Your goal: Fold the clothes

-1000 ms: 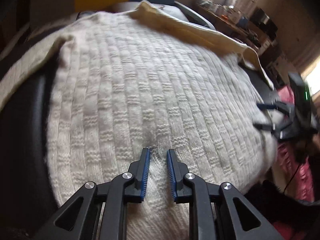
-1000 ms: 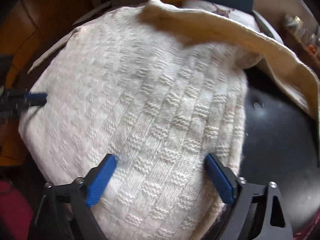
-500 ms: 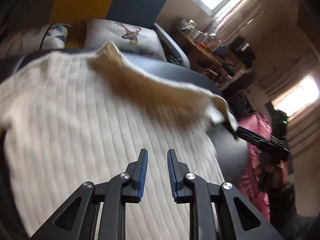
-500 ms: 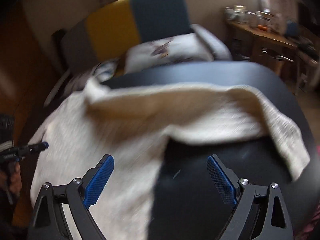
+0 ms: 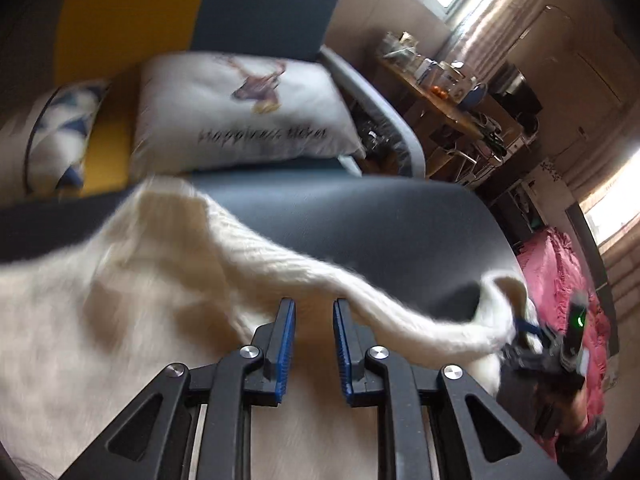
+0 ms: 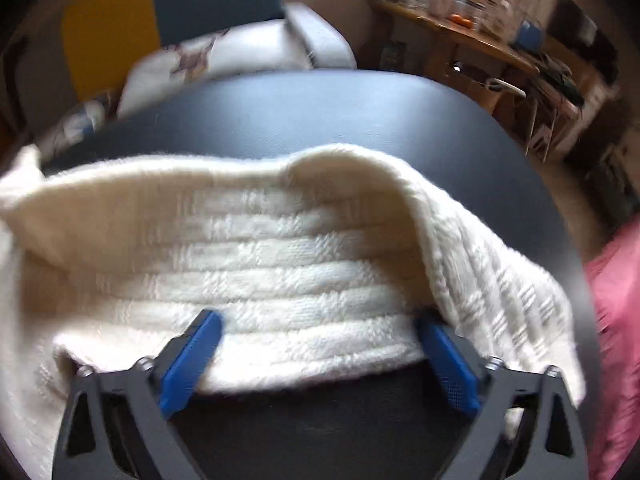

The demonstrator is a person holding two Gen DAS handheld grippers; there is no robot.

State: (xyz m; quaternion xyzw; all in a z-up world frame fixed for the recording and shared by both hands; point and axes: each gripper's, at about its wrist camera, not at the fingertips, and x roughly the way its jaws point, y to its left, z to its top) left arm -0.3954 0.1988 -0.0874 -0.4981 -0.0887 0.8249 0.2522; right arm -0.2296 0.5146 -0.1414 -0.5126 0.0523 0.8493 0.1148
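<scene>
- The cream knitted sweater [image 6: 280, 264] is lying half-folded on the dark round table [image 6: 360, 112], bunched toward the near edge. The far half of the table is bare.
- Key bit for the next move: in the right wrist view, the sweater's folded edge runs crosswise, left to right, straight across the gap of the right gripper [image 6: 320, 354]. The hem sits right between the two blue pads, a little in front of them.
- That right gripper is spread wide and holds nothing I can see, though the raised flap on its right side drapes close over the right pad. In the left view, fabric bunches around its tip, so contact there is hard to call.
- The left gripper [image 5: 314, 346] is nearly closed, with a narrow gap between the pads. A rope-like stretch of sweater runs across just beyond its tips. I honestly can't tell if it's pinching fabric: too blurry.
- My guess is the right one is better placed to take the hem.
- Writing: the white cushion [image 5: 240, 112] on the sofa behind has a script line starting "happiness"; the rest smears out. No brands readable.
</scene>
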